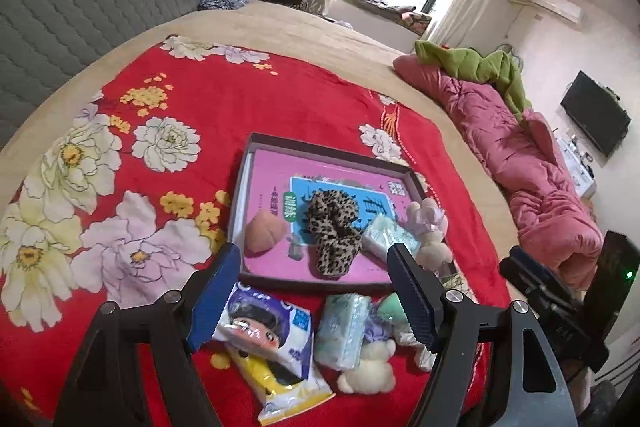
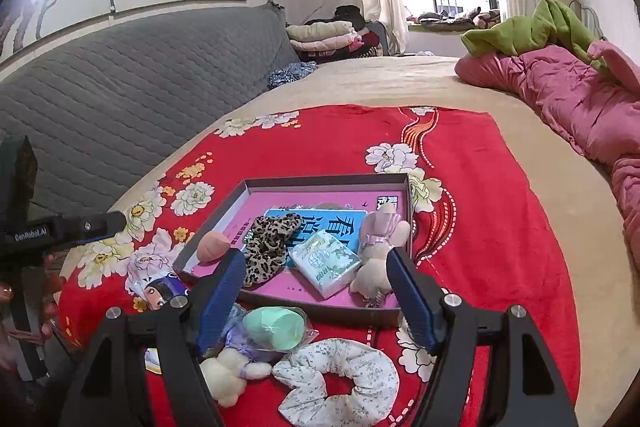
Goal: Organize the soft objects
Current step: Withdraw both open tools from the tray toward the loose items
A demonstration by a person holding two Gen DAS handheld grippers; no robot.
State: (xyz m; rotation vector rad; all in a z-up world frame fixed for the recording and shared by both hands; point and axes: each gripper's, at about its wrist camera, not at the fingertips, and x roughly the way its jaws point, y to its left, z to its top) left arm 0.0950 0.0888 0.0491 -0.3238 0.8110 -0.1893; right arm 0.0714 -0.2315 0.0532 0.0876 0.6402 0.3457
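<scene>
Soft objects lie partly sorted about a shallow tray (image 2: 400, 315) on the red floral blanket (image 1: 256, 107); inside the tray are a leopard-print scrunchie (image 1: 334, 231), a peach sponge (image 1: 264, 233), a tissue pack (image 2: 326, 261) and a pink plush toy (image 2: 380, 251), so the task appears roughly half done; remaining on the blanket just in front of the tray are a cartoon-printed packet (image 1: 272, 343), a second tissue pack (image 1: 342, 329), a mint-green sponge in wrapping (image 2: 274, 329), a cream plush bear (image 2: 226, 375) and a pale floral scrunchie (image 2: 340, 377). Left gripper (image 1: 316, 299) hovers above the items in front of the tray, angled down toward the tray, fingers spread wide and holding nothing. Right gripper (image 2: 320, 297) hovers over the near edge of the tray, likewise spread wide with nothing between its fingers; the green sponge and floral scrunchie lie below it, the likeliest next picks.
</scene>
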